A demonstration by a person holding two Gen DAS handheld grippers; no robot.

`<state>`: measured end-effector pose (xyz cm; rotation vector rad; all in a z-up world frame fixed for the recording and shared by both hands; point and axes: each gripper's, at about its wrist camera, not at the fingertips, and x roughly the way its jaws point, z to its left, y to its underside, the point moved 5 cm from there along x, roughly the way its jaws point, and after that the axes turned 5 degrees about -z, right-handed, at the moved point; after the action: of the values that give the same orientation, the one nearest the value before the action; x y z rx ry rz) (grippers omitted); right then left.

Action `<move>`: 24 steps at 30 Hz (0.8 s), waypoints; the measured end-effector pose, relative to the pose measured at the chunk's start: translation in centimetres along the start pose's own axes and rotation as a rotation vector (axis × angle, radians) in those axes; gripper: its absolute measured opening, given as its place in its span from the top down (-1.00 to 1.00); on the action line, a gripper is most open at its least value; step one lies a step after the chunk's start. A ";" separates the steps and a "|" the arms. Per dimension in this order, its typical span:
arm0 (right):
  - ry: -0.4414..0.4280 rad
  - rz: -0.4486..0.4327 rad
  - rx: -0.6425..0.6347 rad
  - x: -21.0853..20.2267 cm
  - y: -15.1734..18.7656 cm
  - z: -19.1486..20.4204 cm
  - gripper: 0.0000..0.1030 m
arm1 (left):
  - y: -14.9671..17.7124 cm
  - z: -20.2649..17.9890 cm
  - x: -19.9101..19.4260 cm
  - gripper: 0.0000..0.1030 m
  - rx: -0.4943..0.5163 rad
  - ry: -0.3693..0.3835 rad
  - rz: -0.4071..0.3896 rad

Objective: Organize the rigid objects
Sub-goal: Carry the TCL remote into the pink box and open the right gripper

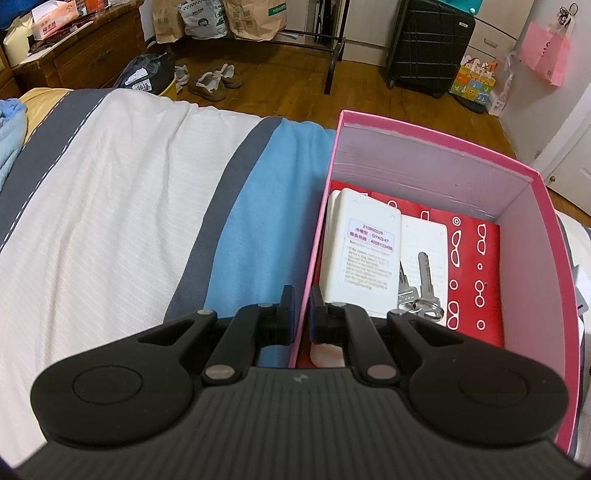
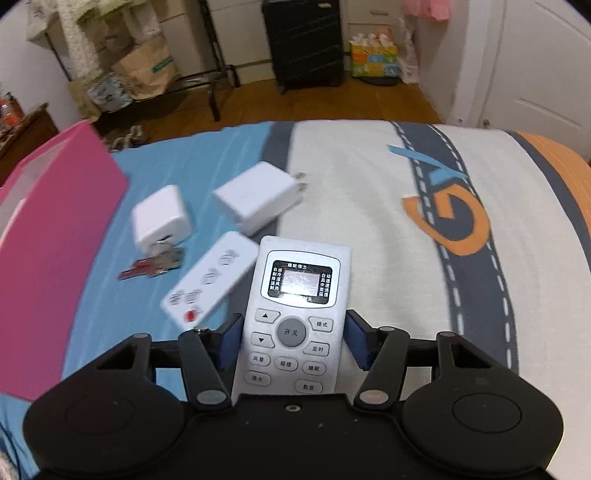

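Bedding in white, grey and blue fills the left wrist view; the left gripper (image 1: 302,310) is clenched on the pink box's (image 1: 546,295) near wall, with a white remote (image 1: 360,251) and keys (image 1: 421,284) inside. Right wrist view: the right gripper (image 2: 291,341) straddles the air-conditioner remote (image 2: 295,314) on the bed, pads apart from it, beside two chargers (image 2: 255,197).

Remote (image 1: 364,247) and keys (image 1: 421,291) in box (image 1: 532,295) on bed (image 1: 110,206) — chargers (image 2: 255,197) beside box

A black suitcase (image 1: 430,44) stands on the wooden floor (image 1: 295,92) beside what looks like paper bags (image 1: 255,18).
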<state>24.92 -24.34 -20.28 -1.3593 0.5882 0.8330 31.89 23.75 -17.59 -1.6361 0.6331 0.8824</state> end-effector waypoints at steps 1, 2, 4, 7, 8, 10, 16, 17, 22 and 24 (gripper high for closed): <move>-0.008 -0.019 0.000 -0.4 -0.1 0.3 -0.23 | 0.0 0.0 0.0 0.88 0.002 0.001 0.000; -0.020 -0.037 0.006 -1.0 -0.1 0.7 -0.23 | 0.0 0.0 0.0 0.88 0.001 0.003 -0.001; -0.050 -0.068 0.030 -2.1 -0.2 1.3 -0.23 | 0.0 0.2 0.3 0.88 -0.013 0.010 0.005; -0.112 -0.135 0.032 -4.5 -0.5 2.9 -0.22 | 0.0 0.3 0.4 0.88 -0.024 0.020 0.009; -0.136 -0.162 0.034 -5.4 -0.7 3.6 -0.22 | 0.0 0.4 0.4 0.89 -0.026 0.022 0.010; -0.190 -0.222 0.031 -7.4 -1.1 5.0 -0.22 | 0.1 0.4 0.4 0.89 -0.025 0.024 0.009; -0.372 -0.395 0.012 -12.7 -2.4 10.2 -0.23 | 0.1 0.5 0.3 0.89 -0.026 0.025 0.007; -0.394 -0.421 0.013 -13.2 -2.7 11.3 -0.23 | 0.1 0.4 0.3 0.89 -0.023 0.023 0.008; -0.558 -0.364 0.004 -12.9 -4.1 17.5 -0.23 | -0.1 0.7 0.0 0.90 -0.031 0.040 0.009; -0.580 -0.329 -0.046 -11.9 -4.2 20.2 -0.23 | 0.0 0.8 0.0 0.90 -0.032 0.048 0.006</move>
<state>19.23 -6.50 -5.54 -1.1383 -0.1049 0.9155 31.72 24.55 -17.69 -1.6888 0.6603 0.8632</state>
